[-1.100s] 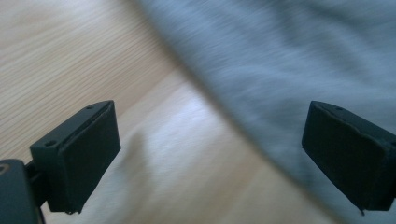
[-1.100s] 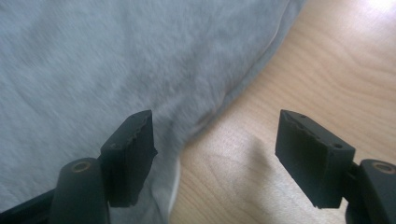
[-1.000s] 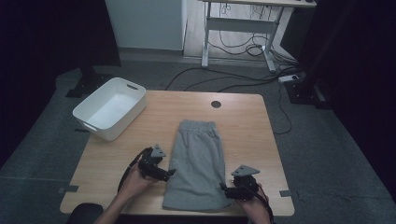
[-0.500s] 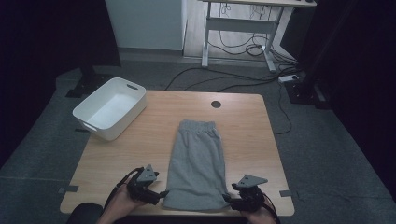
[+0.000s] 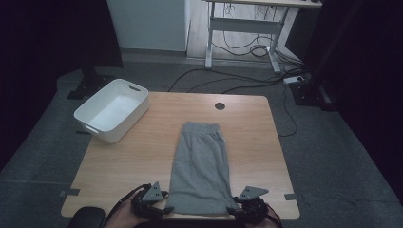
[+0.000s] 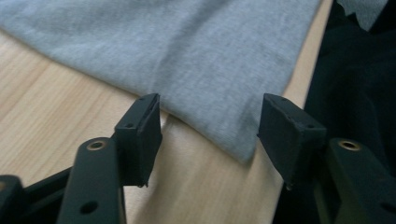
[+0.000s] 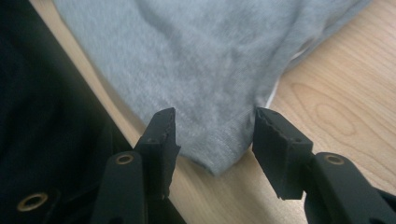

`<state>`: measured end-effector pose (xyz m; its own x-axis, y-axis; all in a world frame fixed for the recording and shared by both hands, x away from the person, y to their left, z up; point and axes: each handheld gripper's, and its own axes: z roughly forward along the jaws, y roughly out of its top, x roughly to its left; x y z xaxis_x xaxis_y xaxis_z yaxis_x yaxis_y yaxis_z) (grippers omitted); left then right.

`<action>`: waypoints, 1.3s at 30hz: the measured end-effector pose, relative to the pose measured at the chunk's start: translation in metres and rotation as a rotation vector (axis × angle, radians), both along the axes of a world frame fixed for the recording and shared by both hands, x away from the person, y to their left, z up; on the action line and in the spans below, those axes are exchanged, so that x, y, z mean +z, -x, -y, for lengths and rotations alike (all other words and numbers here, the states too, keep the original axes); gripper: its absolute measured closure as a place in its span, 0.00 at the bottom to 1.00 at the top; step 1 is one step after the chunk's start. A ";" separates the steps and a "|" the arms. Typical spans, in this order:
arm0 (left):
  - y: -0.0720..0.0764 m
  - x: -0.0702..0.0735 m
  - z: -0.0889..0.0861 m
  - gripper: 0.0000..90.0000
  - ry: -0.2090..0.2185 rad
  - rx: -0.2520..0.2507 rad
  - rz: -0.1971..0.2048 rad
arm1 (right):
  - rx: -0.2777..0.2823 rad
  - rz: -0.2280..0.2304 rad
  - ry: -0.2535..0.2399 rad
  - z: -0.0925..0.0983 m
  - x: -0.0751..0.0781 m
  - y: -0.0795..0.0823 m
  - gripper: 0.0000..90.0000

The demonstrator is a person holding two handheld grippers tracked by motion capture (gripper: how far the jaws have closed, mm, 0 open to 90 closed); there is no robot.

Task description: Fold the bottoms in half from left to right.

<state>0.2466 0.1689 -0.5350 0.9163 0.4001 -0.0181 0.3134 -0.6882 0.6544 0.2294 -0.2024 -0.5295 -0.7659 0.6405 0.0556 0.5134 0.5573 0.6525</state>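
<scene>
**Both grippers closing in on the near corners of the shorts**

A pair of grey knit fabric shorts is lying flat, folded lengthwise, in the middle of the light wooden table, waistband toward 12 o'clock and hem toward 6 o'clock. A white rectangular plastic bin is sitting at 10 o'clock, well apart from the cloth.

The left gripper is sitting at the hem's 7 o'clock corner, the right gripper at its 5 o'clock corner. In each gripper view the jaws are standing partly open, having just been closing, with a hem corner lying between them; the pads are not yet pressing on the fabric, so nothing is held.

The step in hand looks like pinching both corners for a fold. The next move is calling for both sets of jaws to finish closing on all fabric layers, then lifting evenly toward 12 o'clock.
</scene>
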 end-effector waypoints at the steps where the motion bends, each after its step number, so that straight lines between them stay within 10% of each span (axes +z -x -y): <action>1: 0.001 0.000 0.000 0.45 -0.005 0.000 0.003 | 0.005 0.003 0.011 -0.001 0.000 0.000 0.57; 11: 0.001 -0.002 0.001 0.59 -0.021 0.000 0.008 | 0.006 -0.007 0.081 -0.009 -0.003 -0.002 0.67; 18: 0.000 0.000 0.007 0.90 -0.032 -0.017 0.011 | -0.005 -0.002 0.084 -0.011 -0.003 0.000 0.81; 29: 0.009 0.015 0.006 0.94 0.000 -0.059 -0.004 | 0.007 0.005 0.023 -0.004 0.012 0.007 0.91; 35: 0.006 0.014 0.003 0.94 0.007 -0.039 -0.008 | 0.007 -0.017 0.022 -0.003 0.009 0.007 0.88; 39: 0.004 0.012 0.001 0.94 0.004 -0.031 -0.009 | 0.001 -0.019 0.061 -0.007 0.002 0.004 0.59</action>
<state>0.2425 0.1676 -0.5227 0.9282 0.3710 -0.0277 0.2974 -0.6952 0.6544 0.2255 -0.1954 -0.5272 -0.7659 0.6422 0.0307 0.5247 0.5967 0.6072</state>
